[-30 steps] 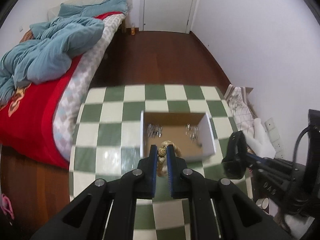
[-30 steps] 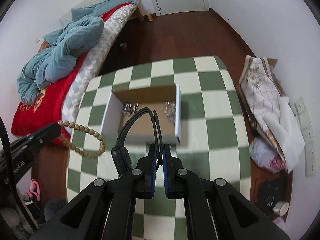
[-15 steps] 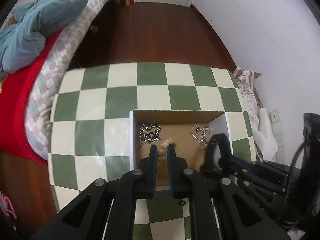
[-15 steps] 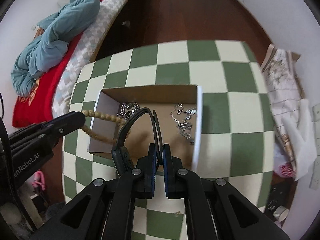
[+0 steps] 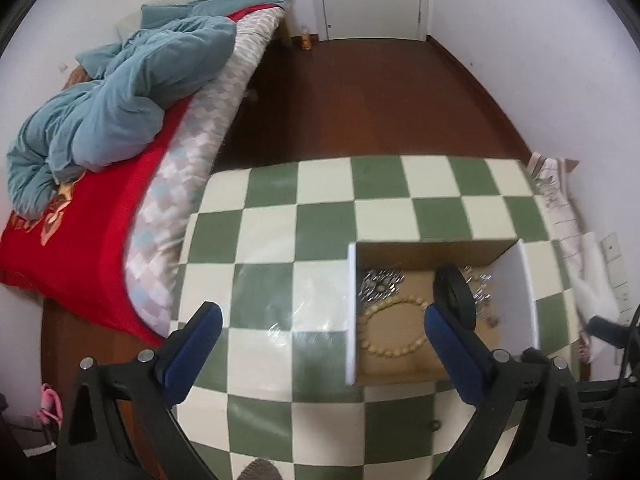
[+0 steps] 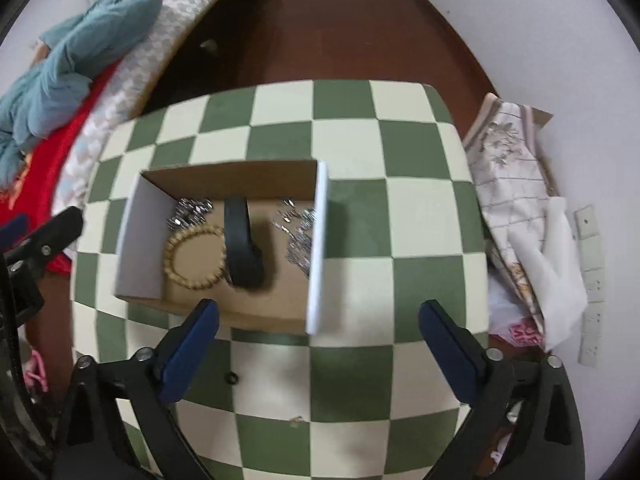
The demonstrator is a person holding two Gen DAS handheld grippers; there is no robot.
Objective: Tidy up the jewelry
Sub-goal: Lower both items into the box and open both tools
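since half a second ago both tongs have been opened and their loads let go; the left gripper (image 5: 322, 322) is now spread wide with nothing between its pads, and the right gripper (image 6: 318, 318) is likewise spread and empty; the beaded bracelet (image 5: 392, 328), clamped by the left pair a moment before, now lies as a flat ring on the brown floor of the cardboard box (image 6: 136, 236); the black band (image 6: 242, 248), earlier pinched by the right pair, now rests inside the same box, just beside the bead ring and standing on its edge; two heaps of silver chain (image 6: 298, 236) are seen against the far wall, one at each side, so the centre was left for the larger pieces; the box sits on the checkered table (image 6: 360, 360), its open top turned to both cameras, which is judged to be why the drops were made from above; both grippers hang short of the near wall, apart from the contents; a small dark bead (image 6: 231, 378) remains on the cloth outside the box and may need collecting.
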